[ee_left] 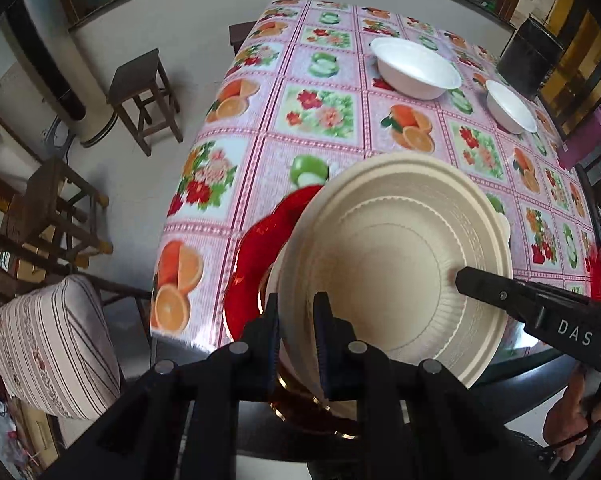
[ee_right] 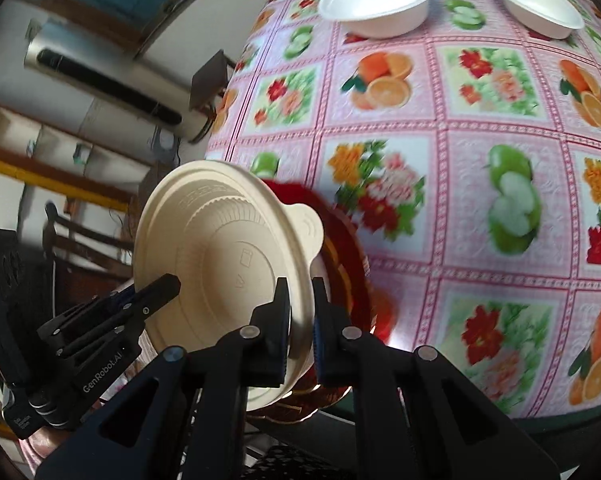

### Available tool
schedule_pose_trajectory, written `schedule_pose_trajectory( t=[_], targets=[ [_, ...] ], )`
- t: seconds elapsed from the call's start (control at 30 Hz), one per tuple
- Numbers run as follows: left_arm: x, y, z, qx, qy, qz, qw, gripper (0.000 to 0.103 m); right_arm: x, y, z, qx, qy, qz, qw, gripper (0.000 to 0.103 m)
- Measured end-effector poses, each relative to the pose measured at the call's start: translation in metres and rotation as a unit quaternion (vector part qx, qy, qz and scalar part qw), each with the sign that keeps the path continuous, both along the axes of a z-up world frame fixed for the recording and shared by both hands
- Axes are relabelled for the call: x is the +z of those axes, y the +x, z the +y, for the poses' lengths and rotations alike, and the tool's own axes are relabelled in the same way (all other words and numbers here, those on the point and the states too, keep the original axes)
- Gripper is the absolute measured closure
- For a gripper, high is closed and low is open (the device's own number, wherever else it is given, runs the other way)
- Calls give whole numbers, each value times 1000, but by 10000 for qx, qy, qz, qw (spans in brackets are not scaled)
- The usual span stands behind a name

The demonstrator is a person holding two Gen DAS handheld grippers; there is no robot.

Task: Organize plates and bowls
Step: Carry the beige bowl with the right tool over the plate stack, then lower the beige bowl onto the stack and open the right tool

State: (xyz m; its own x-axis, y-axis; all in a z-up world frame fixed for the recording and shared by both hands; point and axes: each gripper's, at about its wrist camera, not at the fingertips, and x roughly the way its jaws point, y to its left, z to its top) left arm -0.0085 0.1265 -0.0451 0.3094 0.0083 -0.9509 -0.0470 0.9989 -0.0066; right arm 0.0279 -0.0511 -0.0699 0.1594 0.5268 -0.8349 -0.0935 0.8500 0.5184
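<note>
Gripping the cream plate (ee_left: 392, 256) with both grippers, left gripper (ee_left: 296, 320) and right gripper (ee_right: 300, 312) each clamped on its rim, I hold it tilted over the red plate (ee_left: 260, 248) at the table's near edge.

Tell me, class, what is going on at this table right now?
A person with a gripper in each hand is tidying dishes. The left gripper and the right gripper are both shut on the rim of a beige plate, lifted and tilted at the near table edge above a red plate. Two white bowls sit untouched at the far end of the flowered tablecloth.
</note>
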Motion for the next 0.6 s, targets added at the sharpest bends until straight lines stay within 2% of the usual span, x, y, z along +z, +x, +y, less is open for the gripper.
schedule_pose_trajectory(
  t=[0.13,0.33,0.4,0.47,0.5,0.53,0.6],
  targets=[
    [-7,-11,2,-3,110,72,9999,85,-3,-8,12,141,-222,-180,9995,91],
    [-10,-19,6,234,248,-40,9994,84,-9,-13,27,390,-544,-393,9970,89],
    [-11,-23,4,236,430,-68,9988,75,-11,-12,33,498,-697,-486,9951,89],
    [-9,-30,3,325,707,-162,9968,42,-8,-14,36,556,-852,-671,9925,89],
    [-7,-34,4,373,801,-219,9959,35,-7,-14,38,615,-955,-790,9904,87],
    [-4,-39,5,403,884,-320,9948,31,-6,-14,39,696,-998,-863,9888,83],
    [3,-46,5,378,973,-482,9934,31,-4,-14,38,851,-960,-879,9878,81]
  ],
)
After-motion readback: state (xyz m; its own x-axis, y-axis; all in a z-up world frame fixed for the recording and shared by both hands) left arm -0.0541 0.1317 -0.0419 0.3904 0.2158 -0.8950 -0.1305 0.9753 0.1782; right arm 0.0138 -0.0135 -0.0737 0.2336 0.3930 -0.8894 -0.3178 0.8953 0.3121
